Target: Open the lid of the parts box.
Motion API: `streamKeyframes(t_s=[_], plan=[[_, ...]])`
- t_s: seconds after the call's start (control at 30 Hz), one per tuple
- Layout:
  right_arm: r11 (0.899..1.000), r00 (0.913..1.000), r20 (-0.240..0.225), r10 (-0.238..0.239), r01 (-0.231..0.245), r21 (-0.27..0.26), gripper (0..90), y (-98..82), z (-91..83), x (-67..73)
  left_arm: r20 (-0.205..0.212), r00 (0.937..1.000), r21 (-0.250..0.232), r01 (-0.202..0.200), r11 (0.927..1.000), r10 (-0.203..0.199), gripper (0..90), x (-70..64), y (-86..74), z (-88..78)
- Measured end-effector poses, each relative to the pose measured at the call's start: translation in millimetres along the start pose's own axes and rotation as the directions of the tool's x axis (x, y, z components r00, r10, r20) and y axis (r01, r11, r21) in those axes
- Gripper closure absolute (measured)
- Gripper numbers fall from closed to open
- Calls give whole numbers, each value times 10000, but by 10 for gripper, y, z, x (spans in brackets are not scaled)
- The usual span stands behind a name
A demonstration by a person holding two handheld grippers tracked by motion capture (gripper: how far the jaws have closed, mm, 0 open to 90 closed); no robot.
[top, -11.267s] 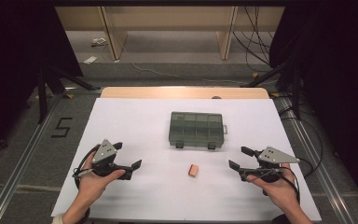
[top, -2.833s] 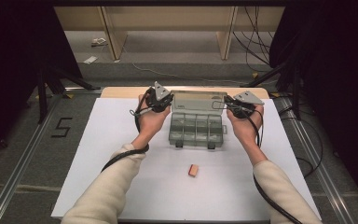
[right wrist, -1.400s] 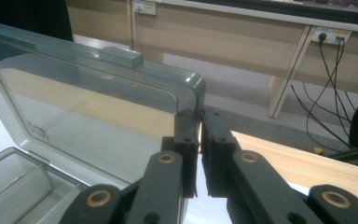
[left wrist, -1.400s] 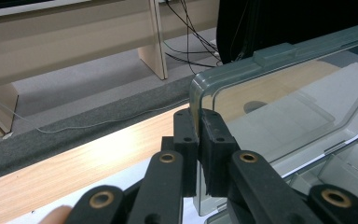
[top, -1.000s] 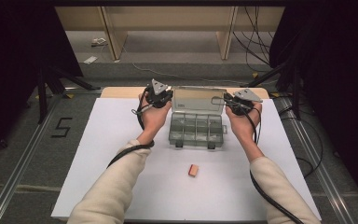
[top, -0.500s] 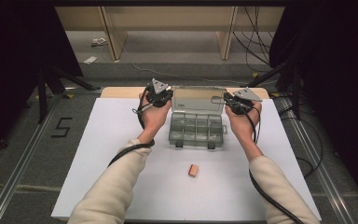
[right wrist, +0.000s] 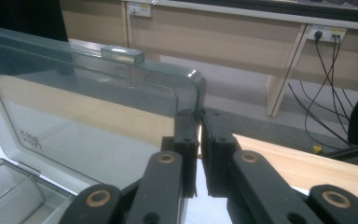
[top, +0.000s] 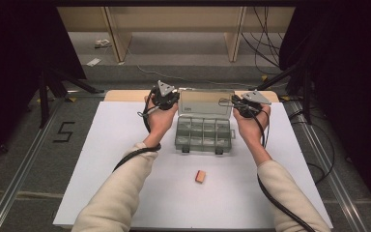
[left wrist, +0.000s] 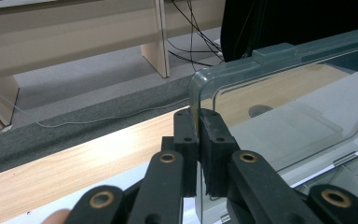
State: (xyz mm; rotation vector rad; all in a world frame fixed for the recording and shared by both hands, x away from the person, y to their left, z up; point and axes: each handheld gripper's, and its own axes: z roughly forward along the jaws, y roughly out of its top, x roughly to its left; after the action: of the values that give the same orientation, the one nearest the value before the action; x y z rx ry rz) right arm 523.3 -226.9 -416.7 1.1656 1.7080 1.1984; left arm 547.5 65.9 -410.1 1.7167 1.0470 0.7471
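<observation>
Both grippers are pinching the clear lid [top: 206,101] of the organizer box [top: 203,135]: left gripper [left wrist: 198,122] clamping its 9 o'clock corner, right gripper [right wrist: 198,121] its 3 o'clock corner. Lid is standing upright, long axis running 9-to-3, hinge below. Box is sitting table-centre toward 12.

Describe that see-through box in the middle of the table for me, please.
The box looks like grey-tinted clear plastic, with a base split into small compartments and two dark latches in front. It sits on the white table. Its lid stands open, pinched at its upper corners by the left gripper and right gripper.
</observation>
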Motion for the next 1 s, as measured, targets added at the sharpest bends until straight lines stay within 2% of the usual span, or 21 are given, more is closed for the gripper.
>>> streamKeyframes(t_s=[1.0], plan=[[9997, 9997, 42, 234, -235, 86, 858, -47, 98, -25, -67, 9999, 89, -93, 9999, 93, 839, 18, -69, 120]])
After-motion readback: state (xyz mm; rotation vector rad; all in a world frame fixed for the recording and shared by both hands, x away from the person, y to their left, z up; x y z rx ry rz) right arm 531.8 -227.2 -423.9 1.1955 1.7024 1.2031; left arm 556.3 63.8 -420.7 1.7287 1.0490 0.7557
